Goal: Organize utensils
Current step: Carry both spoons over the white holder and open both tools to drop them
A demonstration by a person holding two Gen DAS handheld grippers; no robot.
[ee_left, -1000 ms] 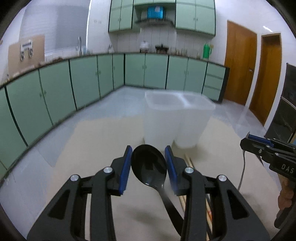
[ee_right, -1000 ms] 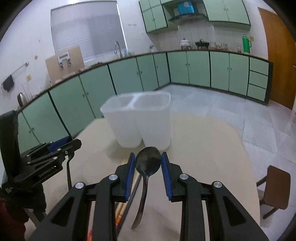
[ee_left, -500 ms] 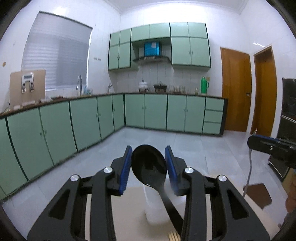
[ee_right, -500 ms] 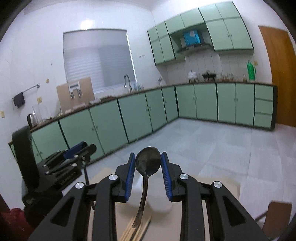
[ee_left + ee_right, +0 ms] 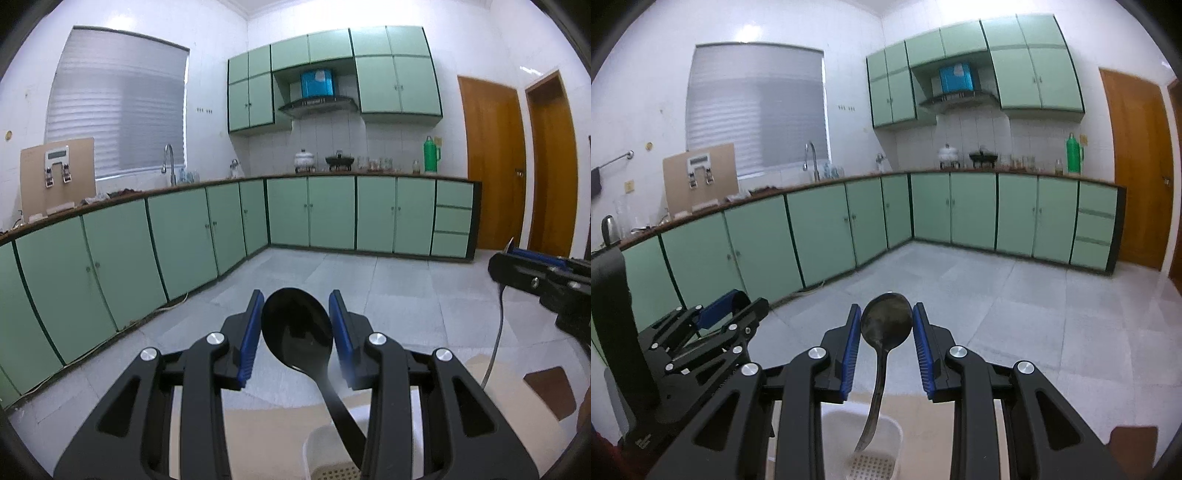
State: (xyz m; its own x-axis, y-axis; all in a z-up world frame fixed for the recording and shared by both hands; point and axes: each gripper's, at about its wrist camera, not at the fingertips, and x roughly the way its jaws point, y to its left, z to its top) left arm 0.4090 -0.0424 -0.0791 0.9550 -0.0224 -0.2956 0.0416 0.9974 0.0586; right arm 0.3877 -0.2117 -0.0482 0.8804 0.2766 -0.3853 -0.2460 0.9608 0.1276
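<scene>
My left gripper (image 5: 295,325) is shut on a black plastic spoon (image 5: 295,328), bowl up between the blue pads, handle hanging down over a white holder cup (image 5: 325,458) at the bottom edge. My right gripper (image 5: 886,328) is shut on a dark metal spoon (image 5: 885,321), bowl up, its handle hanging straight above the open mouth of a white holder cup (image 5: 882,428) with a perforated floor. Each gripper shows in the other's view: the right one (image 5: 535,273) at the right edge, the left one (image 5: 713,325) at the lower left.
The beige table (image 5: 266,432) shows only as a strip under the grippers. A brown stool (image 5: 550,391) stands on the grey tiled floor to the right. Green cabinets (image 5: 184,236) line the far walls.
Both grippers have risen and tilted up with their spoons: the view went from the table and cups ahead to the kitchen walls. The cups now lie directly below the hanging handles.
</scene>
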